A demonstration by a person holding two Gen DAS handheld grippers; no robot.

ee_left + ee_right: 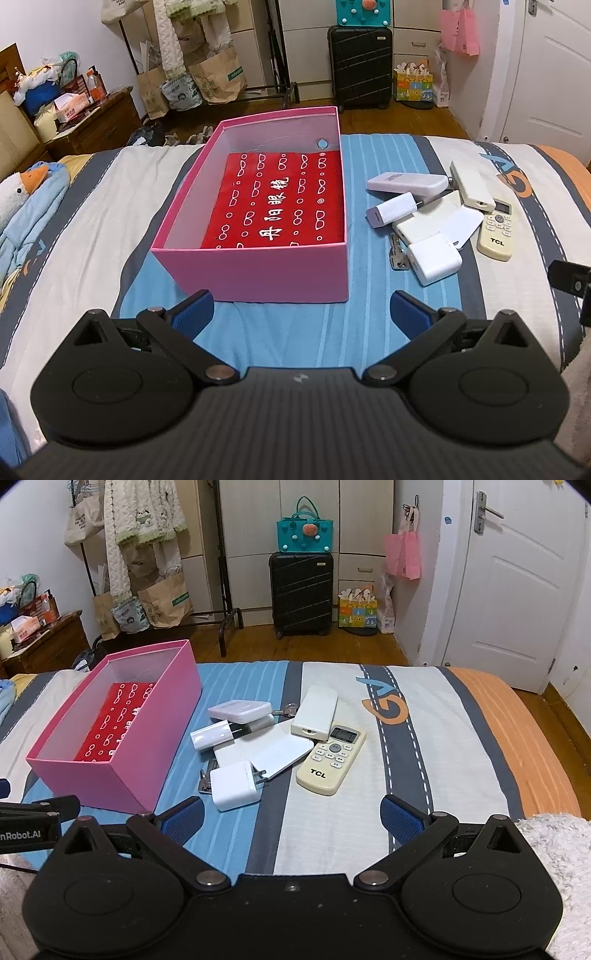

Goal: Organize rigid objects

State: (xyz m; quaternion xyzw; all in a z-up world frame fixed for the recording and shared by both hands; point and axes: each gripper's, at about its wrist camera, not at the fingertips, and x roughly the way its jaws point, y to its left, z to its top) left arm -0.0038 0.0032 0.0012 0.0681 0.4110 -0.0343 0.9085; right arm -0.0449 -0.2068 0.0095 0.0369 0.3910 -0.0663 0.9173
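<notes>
White plastic chargers, power banks and a cream TCL remote control lie clustered on our striped bedspread, just right of the open pink cardboard box. We hold our left gripper and right gripper spread wide, empty.

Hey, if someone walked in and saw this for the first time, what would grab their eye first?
Probably the open pink box on the striped bed cover, with a bright red printed item lying flat inside. Next, the cluster of white chargers and gadgets beside the box, with a TCL remote at its edge. Both grippers, left and right, hover open and empty.
</notes>
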